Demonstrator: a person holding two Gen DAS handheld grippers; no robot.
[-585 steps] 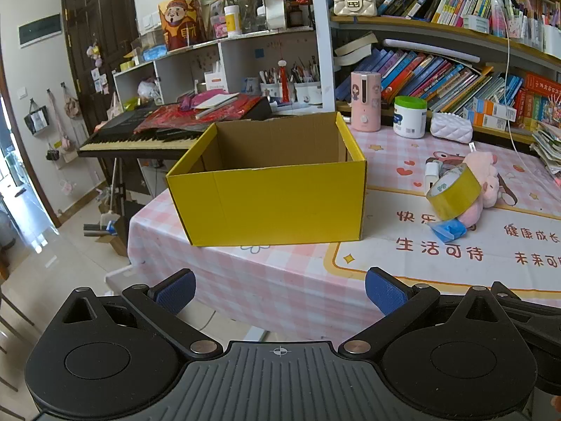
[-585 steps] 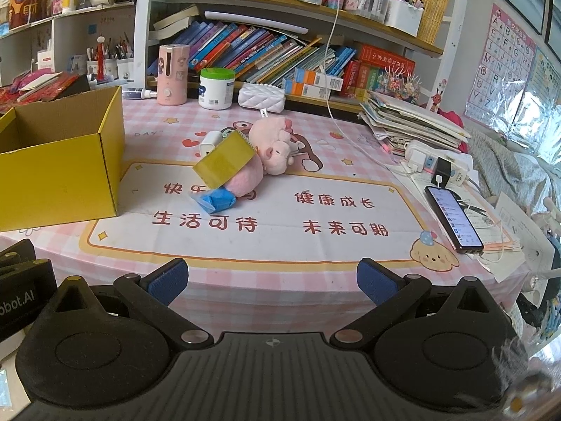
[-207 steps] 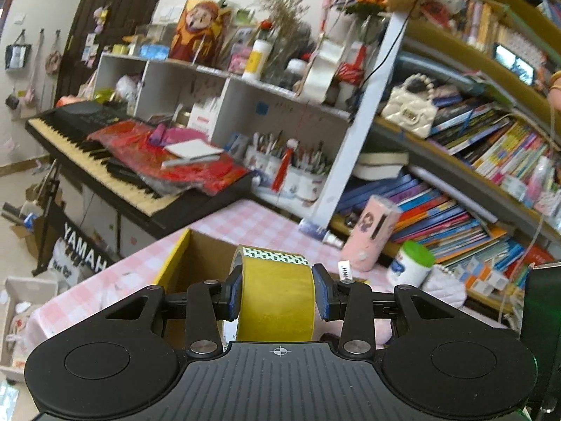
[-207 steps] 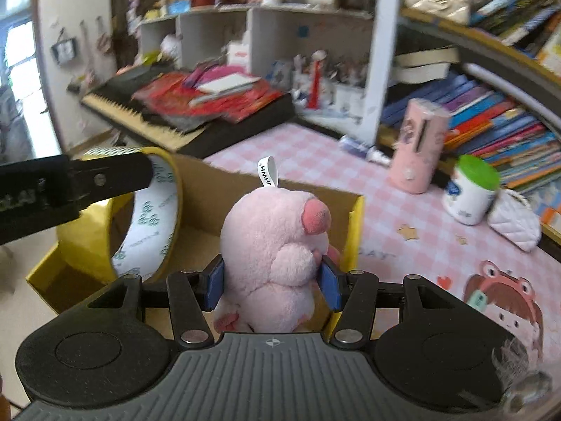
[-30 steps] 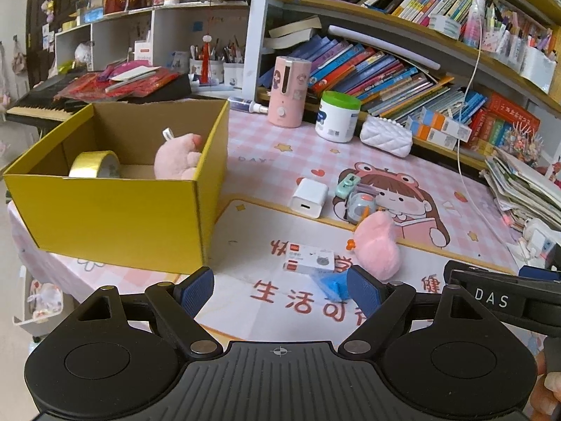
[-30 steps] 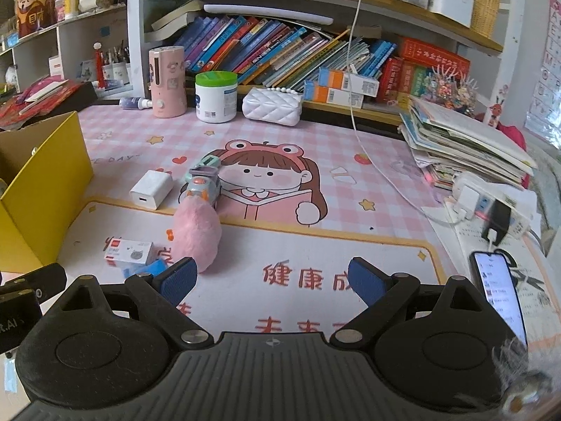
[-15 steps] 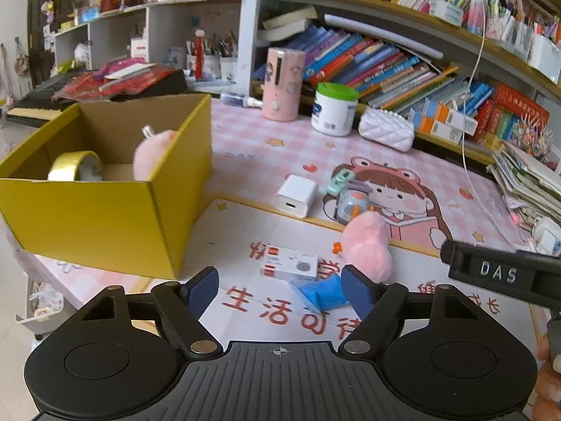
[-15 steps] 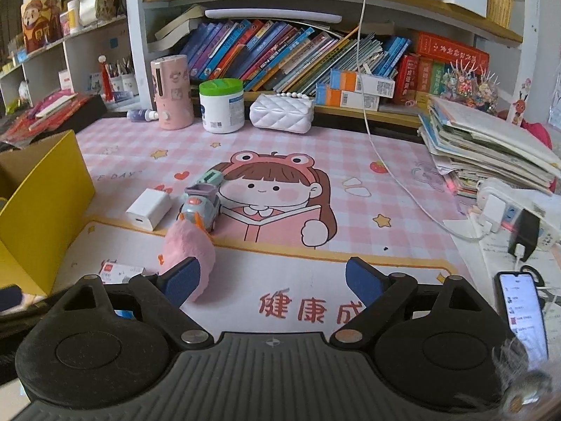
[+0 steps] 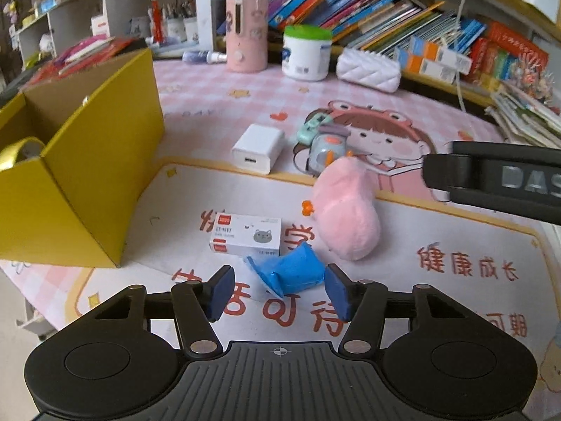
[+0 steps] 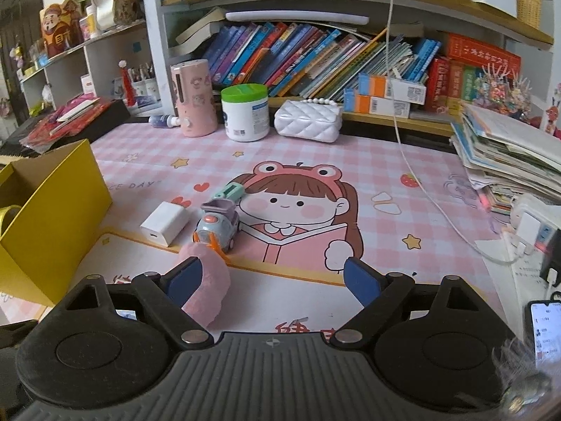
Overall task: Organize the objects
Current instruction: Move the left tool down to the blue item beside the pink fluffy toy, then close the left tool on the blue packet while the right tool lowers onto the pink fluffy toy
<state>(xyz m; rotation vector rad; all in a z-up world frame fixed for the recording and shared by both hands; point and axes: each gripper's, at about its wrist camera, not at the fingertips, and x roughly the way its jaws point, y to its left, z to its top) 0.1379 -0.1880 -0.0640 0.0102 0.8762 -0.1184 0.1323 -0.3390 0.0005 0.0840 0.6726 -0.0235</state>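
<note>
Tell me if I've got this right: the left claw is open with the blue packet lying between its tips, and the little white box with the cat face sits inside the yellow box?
Not quite. The little white box with the cat face lies on the table mat, outside the yellow box, as the left wrist view shows. The rest holds: the left claw is open, with the blue packet between its tips.

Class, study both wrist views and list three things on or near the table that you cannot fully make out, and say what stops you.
1. Inside of the yellow box: left wrist view, its own front wall hides the contents; only a tape roll edge shows.
2. Small white box: right wrist view, mostly behind the tongs' body.
3. Phone: right wrist view, cut by the edge, screen text too small.
</note>
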